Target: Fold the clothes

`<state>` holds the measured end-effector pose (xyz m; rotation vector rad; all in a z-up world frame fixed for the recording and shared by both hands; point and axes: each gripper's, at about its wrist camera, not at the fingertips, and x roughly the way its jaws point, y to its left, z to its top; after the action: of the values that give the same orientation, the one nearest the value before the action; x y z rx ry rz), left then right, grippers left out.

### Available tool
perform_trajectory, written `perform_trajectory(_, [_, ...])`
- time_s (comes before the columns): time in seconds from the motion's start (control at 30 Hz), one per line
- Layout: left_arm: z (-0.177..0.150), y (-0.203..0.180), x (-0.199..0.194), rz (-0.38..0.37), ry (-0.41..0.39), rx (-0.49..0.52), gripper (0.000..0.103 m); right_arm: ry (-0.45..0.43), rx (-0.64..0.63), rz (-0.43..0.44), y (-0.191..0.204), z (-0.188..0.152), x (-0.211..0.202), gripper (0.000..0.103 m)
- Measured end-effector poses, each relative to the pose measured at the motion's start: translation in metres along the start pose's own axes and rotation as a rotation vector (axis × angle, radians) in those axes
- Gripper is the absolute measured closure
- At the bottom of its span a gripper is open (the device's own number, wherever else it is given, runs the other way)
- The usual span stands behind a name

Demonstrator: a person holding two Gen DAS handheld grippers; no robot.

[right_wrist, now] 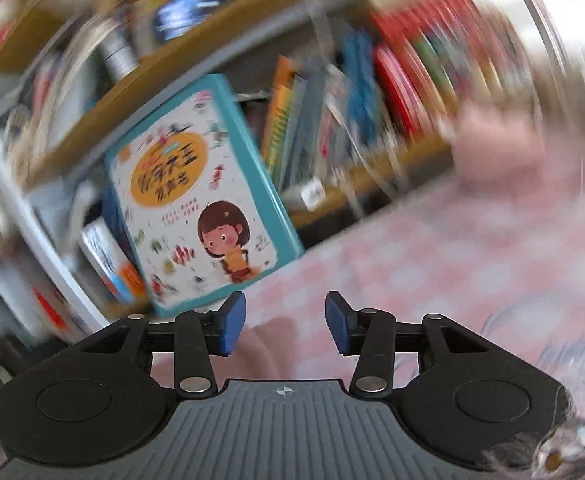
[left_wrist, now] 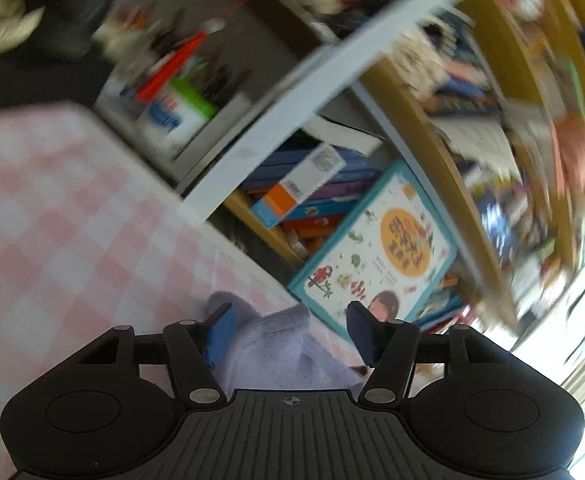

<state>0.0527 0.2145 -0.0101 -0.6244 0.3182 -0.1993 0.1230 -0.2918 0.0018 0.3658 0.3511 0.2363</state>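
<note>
Pink checked cloth (left_wrist: 72,220), both hand-held grippers spread

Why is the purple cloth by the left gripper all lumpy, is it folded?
Not folded: the lavender garment lies bunched between the open blue fingers of the left gripper on the pink checked cloth.

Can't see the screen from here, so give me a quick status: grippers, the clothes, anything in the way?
Left gripper open over lavender garment. Right gripper open, holding nothing. Teal picture book stands past the checkered surface.
</note>
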Motion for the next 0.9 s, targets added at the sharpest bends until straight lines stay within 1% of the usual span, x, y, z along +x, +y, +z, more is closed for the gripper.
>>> perform_trajectory(0.03, [-0.002,-0.011,0.001,0.039,-0.008,0.079,0.057,-0.012,-0.093,-0.001,0.011,-0.002,-0.001,0.062])
perform_trajectory(0.07, [-0.004,-0.015,0.004,0.049,0.008,0.107,0.066,-0.019,-0.175,0.009,0.022,-0.004,-0.002,0.070])
perform_trajectory(0.1, [-0.007,-0.018,0.007,0.056,0.027,0.127,0.070,-0.021,-0.243,0.022,0.032,-0.007,-0.002,0.079])
perform_trajectory(0.17, [-0.012,-0.025,0.013,0.069,0.066,0.168,0.070,0.011,-0.322,0.053,0.048,-0.012,0.002,0.087])
perform_trajectory(0.2, [-0.014,-0.028,0.016,0.076,0.085,0.189,0.071,0.031,-0.359,0.069,0.056,-0.016,0.005,0.091])
perform_trajectory(0.27, [-0.019,-0.035,0.022,0.090,0.124,0.230,0.071,0.071,-0.434,0.087,0.071,-0.023,0.009,0.092])
perform_trajectory(0.37, [-0.027,-0.046,0.031,0.110,0.183,0.291,0.071,0.124,-0.531,0.037,0.086,-0.035,0.018,0.092])
perform_trajectory(0.4, [-0.029,-0.049,0.035,0.116,0.202,0.311,0.071,0.153,-0.532,0.021,0.086,-0.037,0.022,0.092])
perform_trajectory(0.47, [-0.034,-0.056,0.041,0.130,0.241,0.352,0.071,0.222,-0.499,-0.003,0.080,-0.040,0.031,0.092])
perform_trajectory(0.5, [-0.037,-0.059,0.044,0.136,0.261,0.373,0.071,0.243,-0.480,-0.009,0.078,-0.040,0.034,0.092])
perform_trajectory(0.6, [-0.030,-0.057,0.043,0.124,0.270,0.339,0.072,0.242,-0.419,-0.001,0.070,-0.031,0.036,0.092])
perform_trajectory(0.7, [-0.022,-0.063,0.042,0.092,0.244,0.342,0.071,0.239,-0.372,0.041,0.069,-0.022,0.039,0.091])
perform_trajectory(0.77, [-0.018,-0.064,0.045,0.109,0.235,0.345,0.071,0.252,-0.338,0.044,0.068,-0.018,0.045,0.091])
perform_trajectory(0.83, [-0.015,-0.057,0.052,0.148,0.242,0.318,0.071,0.273,-0.336,-0.020,0.063,-0.018,0.052,0.092])
perform_trajectory(0.87, [-0.015,-0.049,0.054,0.169,0.249,0.292,0.072,0.280,-0.323,-0.040,0.059,-0.017,0.053,0.097])
perform_trajectory(0.9, [-0.015,-0.040,0.056,0.191,0.258,0.265,0.074,0.280,-0.291,-0.034,0.054,-0.016,0.052,0.099])
